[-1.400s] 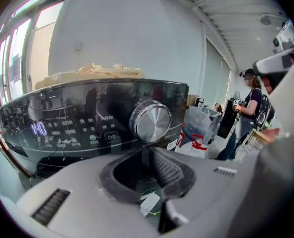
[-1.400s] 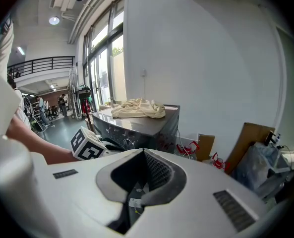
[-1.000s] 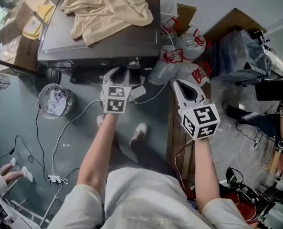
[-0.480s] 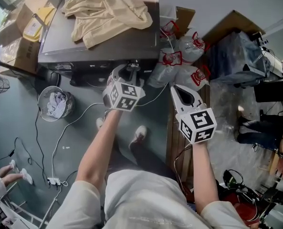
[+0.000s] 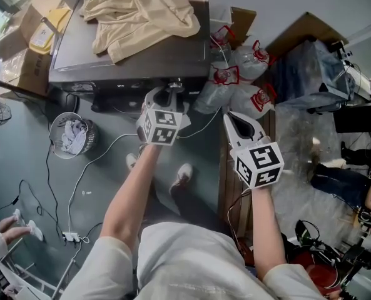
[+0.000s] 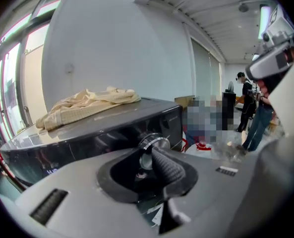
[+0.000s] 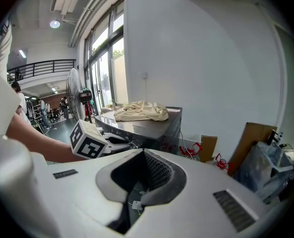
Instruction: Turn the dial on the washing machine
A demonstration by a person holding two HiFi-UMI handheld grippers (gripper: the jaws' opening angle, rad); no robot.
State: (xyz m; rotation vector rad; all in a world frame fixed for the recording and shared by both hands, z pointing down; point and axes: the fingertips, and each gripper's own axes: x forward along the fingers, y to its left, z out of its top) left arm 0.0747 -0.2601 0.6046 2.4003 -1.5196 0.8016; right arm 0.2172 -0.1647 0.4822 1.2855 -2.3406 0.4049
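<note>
Silver dial [image 6: 155, 143]: one, gripped by left hand-held gripper [image 6: 147, 155], jaws just closed in | right hand-held gripper [image 5: 234, 116]: parted, empty

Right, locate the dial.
In the left gripper view the dial sits mid-frame on the washing machine front panel, near its right end, between the jaws of the left gripper, which have just been closing on it.

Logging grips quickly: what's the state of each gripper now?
Left gripper: just been closing, now on the dial.
Right gripper: open, empty.
</note>
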